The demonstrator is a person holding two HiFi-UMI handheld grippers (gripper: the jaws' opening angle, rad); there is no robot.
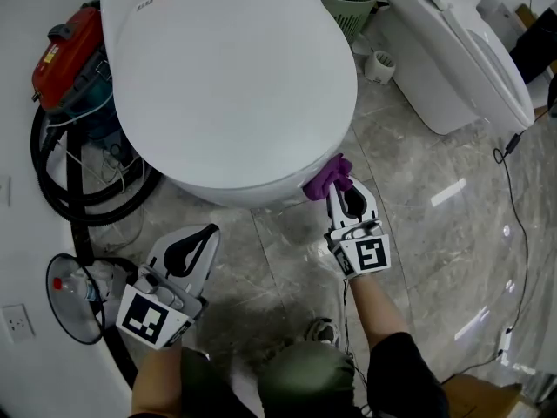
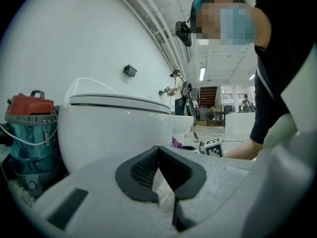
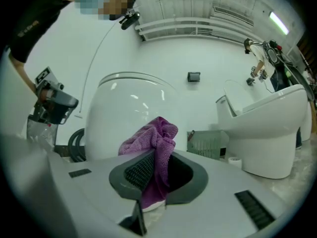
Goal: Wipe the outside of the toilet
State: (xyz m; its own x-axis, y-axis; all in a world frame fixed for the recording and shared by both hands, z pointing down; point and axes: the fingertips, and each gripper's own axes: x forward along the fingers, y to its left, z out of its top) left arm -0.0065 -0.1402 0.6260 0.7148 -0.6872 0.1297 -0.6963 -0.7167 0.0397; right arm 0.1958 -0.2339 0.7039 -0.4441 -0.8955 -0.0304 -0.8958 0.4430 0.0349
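A white toilet [image 1: 235,85] with its lid down fills the upper middle of the head view. My right gripper [image 1: 345,190] is shut on a purple cloth [image 1: 328,178], which presses against the bowl's front right side just under the rim. In the right gripper view the purple cloth [image 3: 154,148] bunches out between the jaws in front of the toilet [image 3: 124,118]. My left gripper [image 1: 198,244] hangs shut and empty below the bowl's front left, apart from it. In the left gripper view the toilet [image 2: 116,128] stands just ahead.
A red and teal vacuum [image 1: 74,68] with a black hose [image 1: 87,207] sits left of the toilet. A second toilet [image 1: 466,59] stands at the upper right, with a green basket [image 1: 348,3] and a paper roll [image 1: 379,65] between. A cable [image 1: 518,216] runs over the marble floor.
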